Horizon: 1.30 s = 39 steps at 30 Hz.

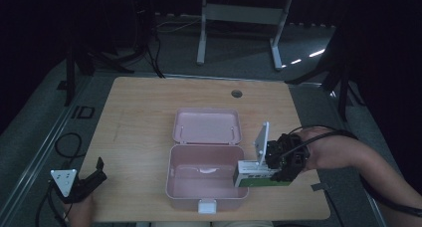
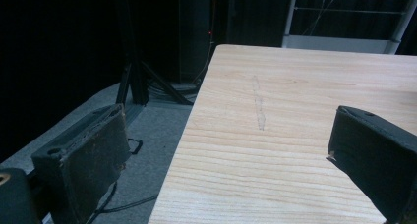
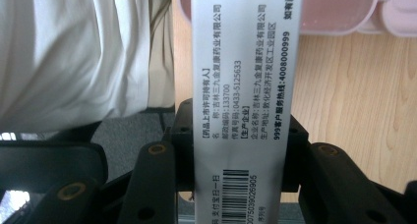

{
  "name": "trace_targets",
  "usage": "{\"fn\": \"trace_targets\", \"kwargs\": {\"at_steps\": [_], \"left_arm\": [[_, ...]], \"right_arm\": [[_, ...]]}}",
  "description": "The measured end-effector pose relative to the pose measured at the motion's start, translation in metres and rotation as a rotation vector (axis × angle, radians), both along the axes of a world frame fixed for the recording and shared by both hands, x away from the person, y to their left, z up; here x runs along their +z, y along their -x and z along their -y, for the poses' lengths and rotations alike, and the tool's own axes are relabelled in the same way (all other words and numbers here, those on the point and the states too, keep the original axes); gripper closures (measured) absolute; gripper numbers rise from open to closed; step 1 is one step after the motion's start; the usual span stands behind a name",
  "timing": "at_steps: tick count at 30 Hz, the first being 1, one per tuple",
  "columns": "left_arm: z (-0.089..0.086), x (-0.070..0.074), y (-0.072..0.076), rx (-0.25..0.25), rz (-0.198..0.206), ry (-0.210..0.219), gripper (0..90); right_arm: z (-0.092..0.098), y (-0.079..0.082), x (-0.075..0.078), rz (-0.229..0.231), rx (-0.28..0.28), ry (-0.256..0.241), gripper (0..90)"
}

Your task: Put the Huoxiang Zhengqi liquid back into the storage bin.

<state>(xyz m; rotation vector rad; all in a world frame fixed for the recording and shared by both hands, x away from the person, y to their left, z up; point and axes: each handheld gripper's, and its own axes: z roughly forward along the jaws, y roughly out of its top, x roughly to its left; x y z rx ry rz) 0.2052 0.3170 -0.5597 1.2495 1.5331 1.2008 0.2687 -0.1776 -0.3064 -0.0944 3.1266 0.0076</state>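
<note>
On pale wood table point(image 1: 139, 117), open pink case point(image 1: 206, 172), dark room

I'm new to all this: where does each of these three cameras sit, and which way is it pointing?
High view: fixed above the person's side, looking forward and down on the light wooden table and open pink plastic case; both forearms and grippers enter from below.
Left gripper view: rides the left gripper, facing across bare tabletop; its black jaws stand apart.
Right gripper view: rides the right gripper, jaws clamping a white-and-green printed carton; a pale garment shows beside.
Shared: the high and right gripper views both show carton and case.
</note>
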Motion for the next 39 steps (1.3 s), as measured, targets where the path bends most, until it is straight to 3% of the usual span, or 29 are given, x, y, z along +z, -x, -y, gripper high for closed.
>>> {"fn": "trace_targets", "kwargs": {"at_steps": [10,20,26,30,39], "left_arm": [[-0.001,0.0,0.0,0.0,-0.001,0.004,2.3],[-0.001,0.0,0.0,-0.002,0.001,0.006,2.3],[-0.001,0.0,0.0,-0.001,0.0,0.005,2.3],[-0.001,0.0,0.0,-0.002,0.0,0.006,2.3],[-0.001,0.0,0.0,-0.003,-0.001,0.006,2.3]], "right_arm": [[-0.035,-0.002,-0.004,-0.004,0.036,0.025,62.6],[-0.072,0.0,-0.008,0.001,0.084,0.002,62.6],[-0.091,-0.001,-0.013,0.039,0.077,-0.034,62.6],[-0.101,-0.001,-0.023,0.028,0.101,-0.023,62.6],[-0.11,-0.003,-0.052,-0.008,0.08,-0.022,62.6]]}}
